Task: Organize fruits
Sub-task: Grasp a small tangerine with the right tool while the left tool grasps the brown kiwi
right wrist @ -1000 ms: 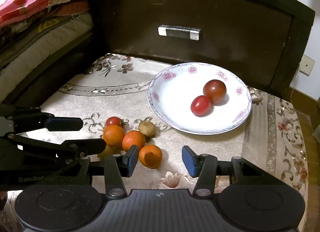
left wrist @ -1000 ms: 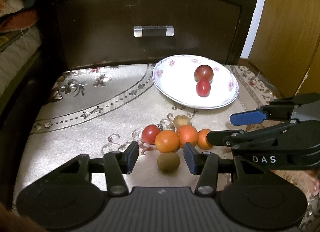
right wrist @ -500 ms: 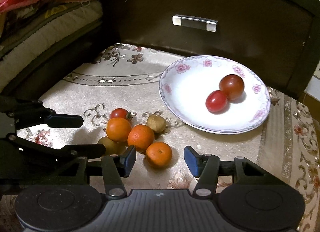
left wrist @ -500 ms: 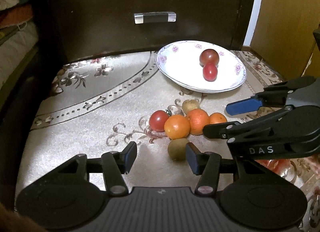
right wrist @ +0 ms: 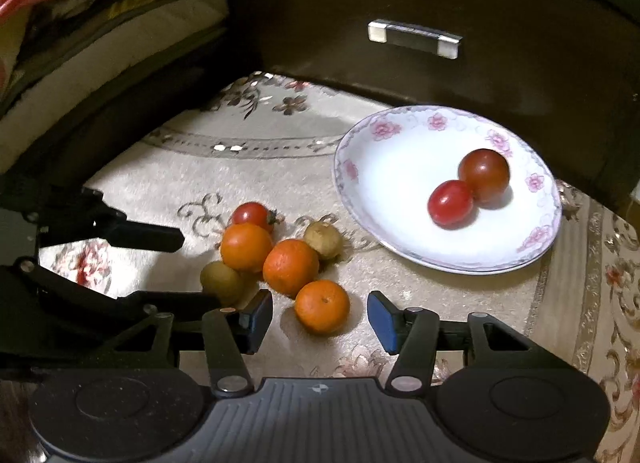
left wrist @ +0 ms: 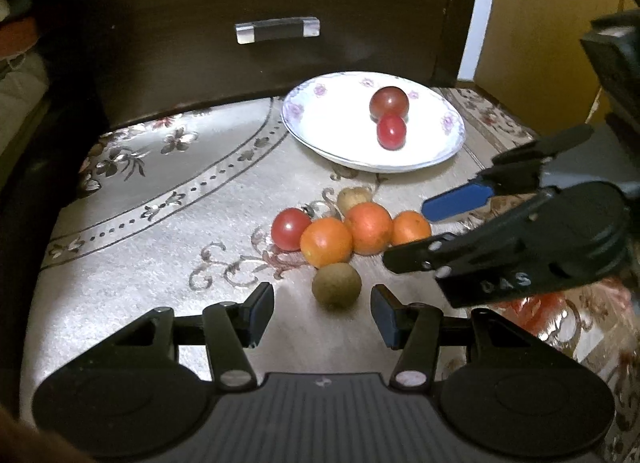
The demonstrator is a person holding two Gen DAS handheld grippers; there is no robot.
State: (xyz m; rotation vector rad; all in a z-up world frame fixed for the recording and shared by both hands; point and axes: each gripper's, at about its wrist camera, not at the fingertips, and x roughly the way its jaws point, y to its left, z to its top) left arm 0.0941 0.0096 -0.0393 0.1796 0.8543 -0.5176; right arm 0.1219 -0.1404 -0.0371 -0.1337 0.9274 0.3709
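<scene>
Since 1 s ago we've closed in w/ both units: left hand-held gripper (left wrist: 322,313) jaws apart, kiwi (left wrist: 336,286) lower centre; right hand-held gripper (right wrist: 319,317) apart round orange (right wrist: 322,306). Risk: nudged fruit rolls, scattering cluster short of plate (right wrist: 360,199).

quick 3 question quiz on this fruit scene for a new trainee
1. True or false: the plate already holds two tomatoes.
2. How many oranges lie on the cloth?
3. Which fruit sits nearest the open jaws of the left gripper? A) the brown kiwi B) the red tomato C) the smallest orange

Key:
1. True: a dark tomato and a red one, touching.
2. Three.
3. A. The right gripper, also open, frames the smallest orange.
</scene>
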